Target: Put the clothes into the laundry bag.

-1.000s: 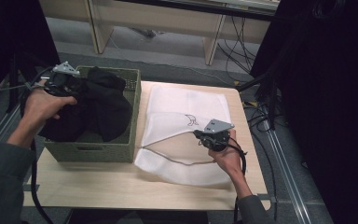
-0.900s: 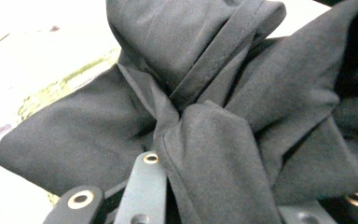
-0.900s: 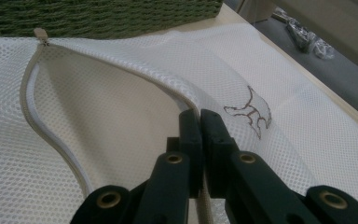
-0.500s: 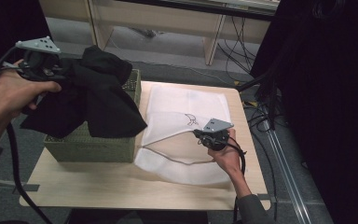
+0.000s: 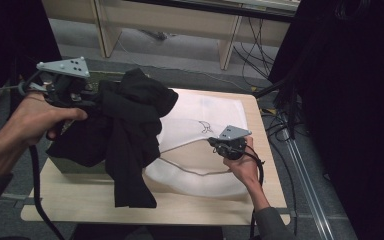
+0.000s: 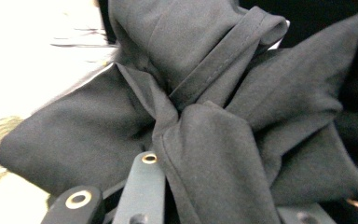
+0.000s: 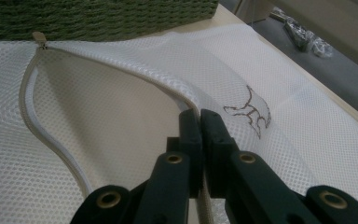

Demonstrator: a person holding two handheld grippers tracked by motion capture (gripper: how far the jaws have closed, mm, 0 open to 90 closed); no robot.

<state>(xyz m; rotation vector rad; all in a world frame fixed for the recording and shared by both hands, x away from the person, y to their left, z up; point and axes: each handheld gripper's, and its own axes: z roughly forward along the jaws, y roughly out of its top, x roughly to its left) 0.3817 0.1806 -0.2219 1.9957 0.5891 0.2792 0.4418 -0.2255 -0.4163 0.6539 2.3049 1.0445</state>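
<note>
A black garment hangs bunched from my left gripper, which is shut on it above the left side of the table. In the left gripper view the cloth bulges over and between the jaws. Its loose end dangles over the left edge of a white mesh laundry bag lying flat on the table. My right gripper is shut on the upper lip of the bag's zipped opening and holds it raised. The zipper pull lies at the far end of the opening, by the green woven basket.
The basket stands on the left of the wooden table, mostly hidden behind the garment. Cables and a metal rail run along the floor to the right. Shelf legs stand behind the table.
My left gripper has lifted the black garment up out of the basket and carried it to the right, toward the bag. The right gripper has held still on the bag's lip.
</note>
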